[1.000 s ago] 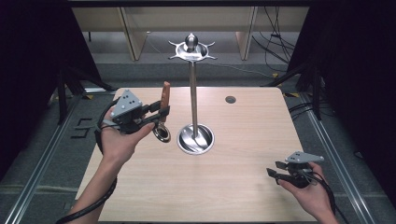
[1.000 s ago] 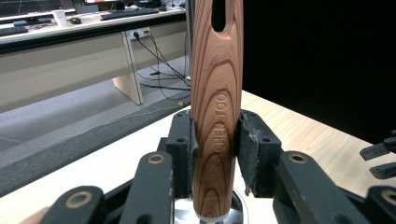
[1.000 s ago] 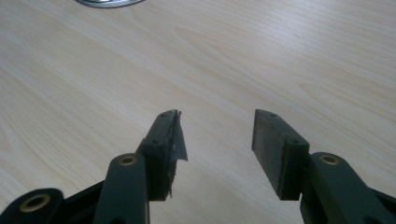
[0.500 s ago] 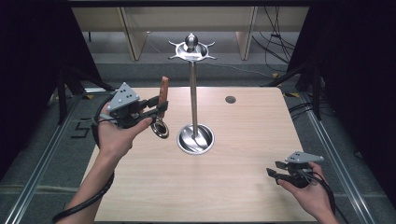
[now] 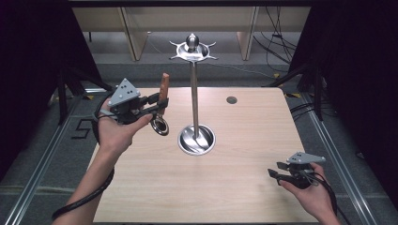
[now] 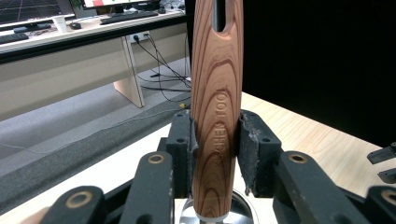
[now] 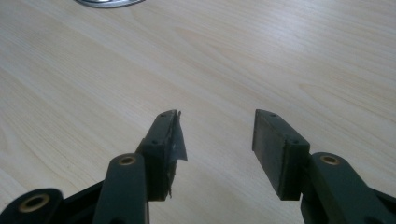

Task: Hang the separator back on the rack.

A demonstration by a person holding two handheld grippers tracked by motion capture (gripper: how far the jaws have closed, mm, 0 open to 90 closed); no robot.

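Since the earlier frames the left gripper has risen and drawn slightly toward the stand, carrying its tool upward; the right gripper has stayed in place. The pale rectangular wooden table bears, near its centre, a tall polished steel utensil stand with a round dished base and a hooked crown topped by a ball. At about 9 o'clock from the stand's pole, the left gripper is clenched on the brown wood-grain handle of a kitchen utensil, held nearly upright above the table, its round metal end hanging below the jaws; lettering is pressed into the handle. At roughly 4 o'clock from the base, well apart, the right gripper rests low over bare tabletop, its jaws spread and holding nothing.
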